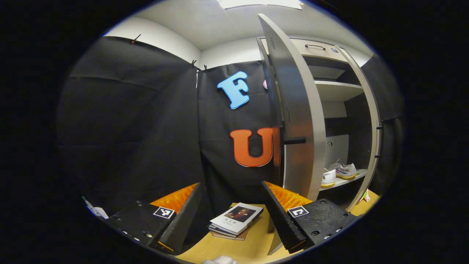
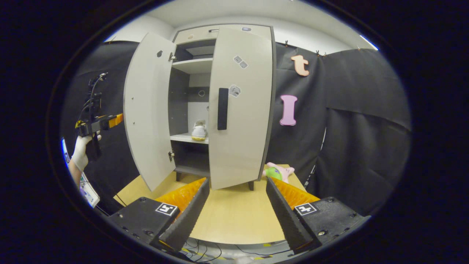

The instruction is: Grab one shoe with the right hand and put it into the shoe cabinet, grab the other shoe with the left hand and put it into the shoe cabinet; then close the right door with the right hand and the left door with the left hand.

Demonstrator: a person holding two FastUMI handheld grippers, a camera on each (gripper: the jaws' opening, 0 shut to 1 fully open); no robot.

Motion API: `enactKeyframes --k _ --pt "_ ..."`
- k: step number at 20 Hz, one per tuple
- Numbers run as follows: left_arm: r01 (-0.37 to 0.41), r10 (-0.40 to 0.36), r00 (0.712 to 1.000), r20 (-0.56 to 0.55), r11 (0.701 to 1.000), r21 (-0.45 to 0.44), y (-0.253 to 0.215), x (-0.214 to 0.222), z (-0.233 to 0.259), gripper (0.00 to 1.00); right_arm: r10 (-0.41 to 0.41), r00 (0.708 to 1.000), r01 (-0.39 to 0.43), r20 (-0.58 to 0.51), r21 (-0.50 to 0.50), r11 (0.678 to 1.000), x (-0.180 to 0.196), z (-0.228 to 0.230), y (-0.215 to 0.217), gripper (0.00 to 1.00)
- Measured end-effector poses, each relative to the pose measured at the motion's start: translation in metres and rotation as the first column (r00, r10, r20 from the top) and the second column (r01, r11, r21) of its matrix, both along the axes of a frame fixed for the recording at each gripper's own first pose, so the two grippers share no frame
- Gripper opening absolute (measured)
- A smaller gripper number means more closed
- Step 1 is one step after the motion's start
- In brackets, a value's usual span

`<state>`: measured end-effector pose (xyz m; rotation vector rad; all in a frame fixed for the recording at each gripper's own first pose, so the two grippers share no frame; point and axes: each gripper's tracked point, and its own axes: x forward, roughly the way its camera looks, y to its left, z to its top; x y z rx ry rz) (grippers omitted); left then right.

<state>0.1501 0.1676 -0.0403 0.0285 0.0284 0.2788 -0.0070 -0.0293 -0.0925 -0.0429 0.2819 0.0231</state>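
right gripper view: shoe [image 2: 199, 131] seemingly half-hidden

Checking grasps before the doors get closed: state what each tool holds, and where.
Nothing. The left tool and the right tool are both open with empty gaps; the shoes sit on the cabinet shelf.
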Motion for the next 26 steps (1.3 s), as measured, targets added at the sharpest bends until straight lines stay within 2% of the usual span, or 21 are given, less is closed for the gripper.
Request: enactKeyframes --k 2,3,5,7,10,14,18,20,21,22,23,25,26 --pt "-0.011 0.011 1.000 0.002 1.000 0.001 0.001 0.004 0.002 0.96 0.010 1.000 -0.010 -0.003 0.024 1.000 0.004 0.001 0.001 1.00" --pt "-0.010 0.010 1.000 0.014 1.000 0.000 -0.001 0.003 0.004 0.93 0.013 1.000 -0.013 0.000 0.032 0.999 0.006 0.002 0.000 1.00" --pt "0.016 -0.016 1.000 0.004 0.999 -0.031 -0.009 0.004 0.000 0.92 0.017 1.000 -0.017 0.008 0.028 0.999 0.012 0.003 -0.004 1.00" --pt "0.013 -0.013 1.000 0.003 1.000 -0.012 -0.012 0.004 0.002 0.86 0.038 0.999 -0.038 0.009 0.026 0.999 0.017 0.003 -0.003 0.99" --pt "0.009 -0.009 1.000 0.005 1.000 -0.014 -0.023 0.002 0.005 0.85 0.067 0.998 -0.068 0.008 0.043 0.997 0.026 0.003 -0.005 1.00" --pt "0.043 -0.043 0.999 0.008 0.999 -0.001 -0.059 0.000 0.008 0.84 0.090 0.996 -0.090 0.015 0.019 0.996 0.038 0.009 -0.018 1.00" --pt "0.127 -0.127 0.992 0.028 0.992 -0.018 -0.105 0.011 0.009 0.84 0.112 0.994 -0.113 0.014 0.014 0.994 0.046 0.010 -0.025 1.00" --pt "0.156 -0.156 0.987 0.026 0.988 -0.004 -0.127 0.017 0.011 0.85 0.121 0.993 -0.121 0.013 0.008 0.993 0.042 0.008 -0.024 1.00" --pt "0.156 -0.156 0.987 0.024 0.988 0.003 -0.135 0.020 0.011 0.95 0.126 0.992 -0.126 0.014 0.010 0.992 0.044 0.009 -0.026 1.00" --pt "0.146 -0.146 0.989 0.011 0.989 -0.001 -0.139 0.021 0.008 0.86 0.129 0.992 -0.129 0.017 0.014 0.992 0.046 0.010 -0.028 1.00" --pt "0.155 -0.155 0.988 0.005 0.988 -0.007 -0.145 0.024 0.006 0.98 0.129 0.991 -0.130 0.026 0.023 0.991 0.047 0.013 -0.028 1.00" --pt "0.173 -0.173 0.985 -0.001 0.985 -0.013 -0.156 0.019 0.005 0.96 0.125 0.992 -0.126 0.031 0.027 0.992 0.046 0.014 -0.029 1.00" --pt "0.178 -0.178 0.984 -0.010 0.984 -0.010 -0.159 0.016 0.001 1.00 0.123 0.992 -0.124 0.038 0.031 0.992 0.044 0.016 -0.030 0.99"
